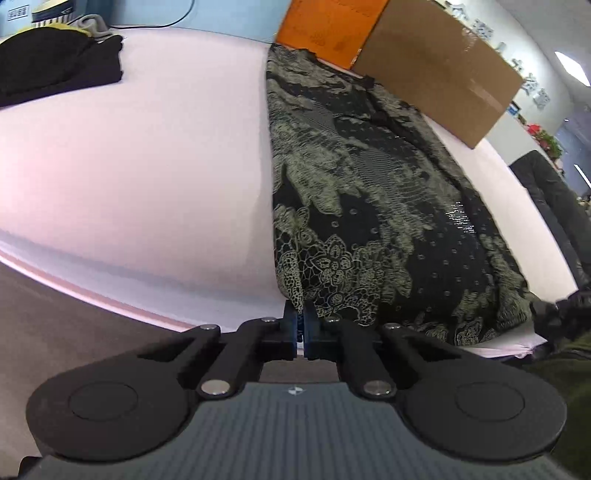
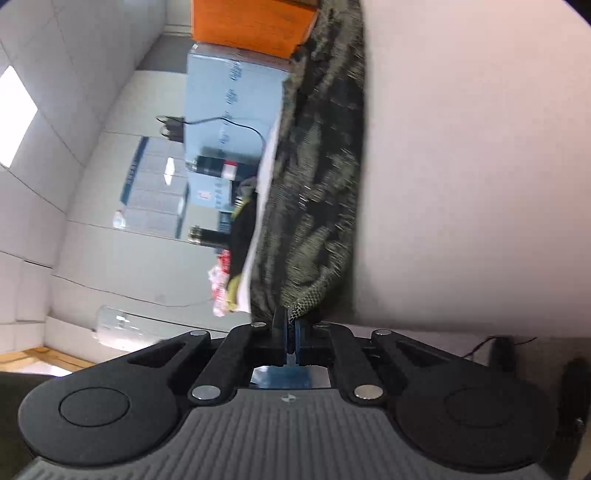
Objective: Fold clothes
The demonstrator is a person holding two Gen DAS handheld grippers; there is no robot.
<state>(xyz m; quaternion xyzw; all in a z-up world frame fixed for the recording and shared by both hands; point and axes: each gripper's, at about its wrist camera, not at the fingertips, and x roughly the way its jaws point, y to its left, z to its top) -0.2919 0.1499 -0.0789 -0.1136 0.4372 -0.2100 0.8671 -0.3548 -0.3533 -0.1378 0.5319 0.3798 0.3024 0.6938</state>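
The left gripper (image 1: pixel 300 317) has its jaws pinched tight on the near corner of one black-and-olive patterned garment (image 1: pixel 369 206), and the right gripper (image 2: pixel 291 325) clamps another edge, with the cloth blurred in its view. The garment lies lengthwise on the white surface (image 1: pixel 129 166), its far end cut off under two boxes, one orange (image 1: pixel 325 29) and one brown cardboard (image 1: pixel 443 66). Far left lies one folded black pile (image 1: pixel 55 66), partly out of frame.
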